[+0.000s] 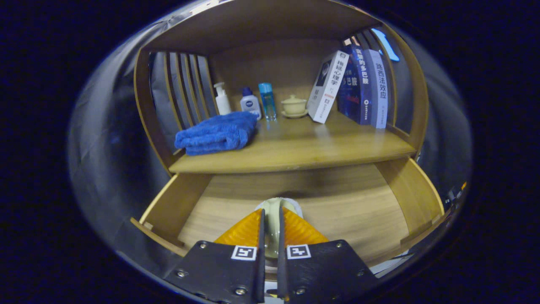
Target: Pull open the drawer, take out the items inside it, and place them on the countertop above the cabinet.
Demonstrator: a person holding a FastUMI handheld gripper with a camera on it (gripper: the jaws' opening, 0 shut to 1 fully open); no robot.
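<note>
Tongs (pixel 270 219) first: we see the two orange fingers (pixel 242 231) drawn close together, with a pale, glazed-looking item (pixel 273 211) wedged in the narrow gap between them. We judge both fingers are pressing on it, so the tongs are clenched on that item. What it is exactly we cannot tell, since the fingers hide most of it; its rounded rim and creamy colour resemble the small lidded cup (pixel 294 105) on the countertop (pixel 320 147).

It sits inside the open drawer (pixel 181 202), near the middle of the drawer floor and toward its front edge, well below the countertop's front edge.

Handling, as we judge it: the piece looks like ceramic, so stiff, light, smooth and breakable. A glazed surface may slip between the fingers, so we want a firm grasp across the rim or wall, lifted level and clear of the countertop's front lip.

Up top, a blue towel (pixel 217 134) fills the left front corner, bottles (pixel 244 101) line the back edge and books (pixel 358 84) lean at the right, leaving bare wood near the middle front edge for setting it down
</note>
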